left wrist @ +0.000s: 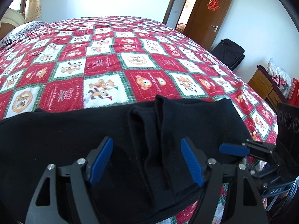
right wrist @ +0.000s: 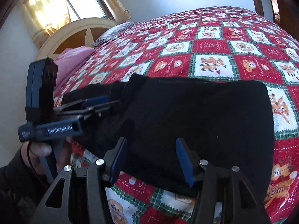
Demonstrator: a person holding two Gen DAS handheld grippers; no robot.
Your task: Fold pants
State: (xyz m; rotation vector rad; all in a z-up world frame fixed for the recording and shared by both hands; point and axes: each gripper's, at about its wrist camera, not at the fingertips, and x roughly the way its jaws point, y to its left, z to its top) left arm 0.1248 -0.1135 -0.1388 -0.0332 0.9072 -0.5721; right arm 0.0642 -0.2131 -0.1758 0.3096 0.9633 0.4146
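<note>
Black pants point(left wrist: 78, 140) lie folded across the near edge of the red patchwork quilt point(left wrist: 104, 63). In the left wrist view my left gripper point(left wrist: 147, 161) hangs open just over them, with raised fold ridges point(left wrist: 149, 130) between its blue pads and no pad pressing. A blue pad point(left wrist: 234, 149) of my right gripper reaches in from the right at the pants' end. In the right wrist view my right gripper point(right wrist: 151, 160) stands open over the pants point(right wrist: 205, 121) near their front edge. The left gripper point(right wrist: 104, 102), held by a hand point(right wrist: 39, 149), is over their left part.
A cream and wood headboard point(right wrist: 74, 35), a pink pillow point(right wrist: 72, 59) and a striped pillow point(left wrist: 18, 31) are at the bed's head. Beyond the bed stand a brown door point(left wrist: 211, 16), a black bag point(left wrist: 228, 52) and a wooden cabinet point(left wrist: 261, 85).
</note>
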